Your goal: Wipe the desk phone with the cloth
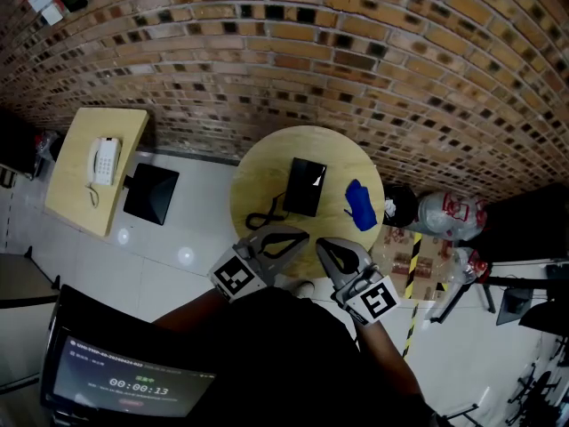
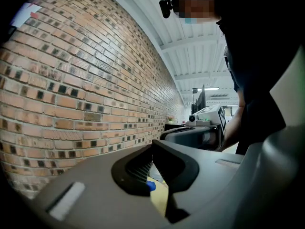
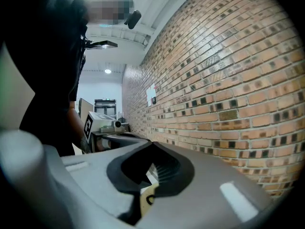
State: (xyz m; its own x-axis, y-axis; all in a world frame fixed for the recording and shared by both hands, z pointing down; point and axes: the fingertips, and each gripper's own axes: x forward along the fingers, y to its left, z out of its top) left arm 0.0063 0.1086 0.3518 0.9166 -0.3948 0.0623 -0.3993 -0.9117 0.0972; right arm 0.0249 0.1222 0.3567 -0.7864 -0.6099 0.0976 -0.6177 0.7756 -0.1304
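A black desk phone (image 1: 304,188) lies on the round wooden table (image 1: 267,163), its cord curling off toward the near left. To its right a crumpled blue cloth (image 1: 361,205) rests on the tabletop. Both grippers hover over the table's near edge, apart from the phone and the cloth. In the head view my left gripper (image 1: 300,235) has its jaws together and empty, and my right gripper (image 1: 322,245) is shut on nothing too. A bit of the blue cloth (image 2: 150,186) shows through the gap under the left gripper's (image 2: 152,162) jaws. The right gripper (image 3: 151,171) view shows closed jaws and a brick wall.
A white phone (image 1: 104,161) sits on a rectangular wooden table (image 1: 71,185) at the far left, with a black square seat (image 1: 151,194) beside it. Plastic bottles and bags (image 1: 449,213) lie on the floor to the right. A brick wall runs behind.
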